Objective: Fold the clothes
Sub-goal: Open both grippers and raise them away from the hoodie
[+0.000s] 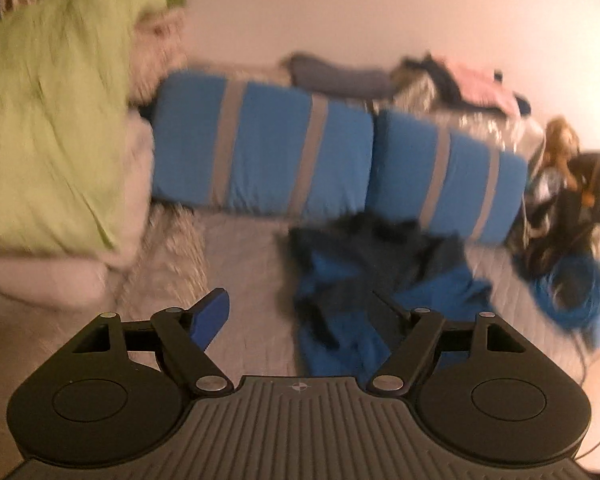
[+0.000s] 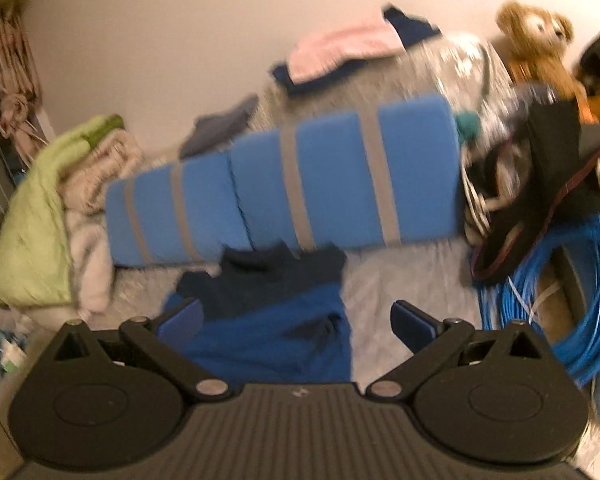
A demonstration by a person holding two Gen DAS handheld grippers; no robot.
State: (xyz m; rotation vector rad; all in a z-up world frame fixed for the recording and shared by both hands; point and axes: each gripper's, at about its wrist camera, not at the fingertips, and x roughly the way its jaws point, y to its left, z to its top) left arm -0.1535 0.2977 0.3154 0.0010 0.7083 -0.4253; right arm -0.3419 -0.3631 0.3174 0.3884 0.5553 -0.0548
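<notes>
Two grippers hang above a grey bedspread [image 2: 400,280], each with its jaws spread wide and nothing between them. The left gripper [image 1: 300,312] shows one blue pad [image 1: 212,316] clearly on its left side; its other finger is dark and hard to make out against the cloth behind it. The right gripper [image 2: 296,320] shows both blue pads [image 2: 414,322], well apart from each other.

Below both lies the blue and dark navy garment [image 2: 276,316], crumpled on the bedspread, its navy part nearer the cushions and its brighter blue part nearer the cameras. Neither gripper touches it. Just behind the garment, two blue cushions with grey stripes [image 1: 332,152] lie end to end across the bed.

To the left of the cushions sits a lime green blanket [image 1: 48,120] heaped over pale fluffy bedding [image 2: 88,240]. Behind the cushions, near the wall, lie a grey cloth [image 1: 340,76] and a pink garment on a navy one [image 2: 340,48]. At the right stand a brown teddy bear [image 2: 536,40], a dark bag [image 2: 548,184] and a coil of blue cable [image 2: 572,312]. Both views are blurred
</notes>
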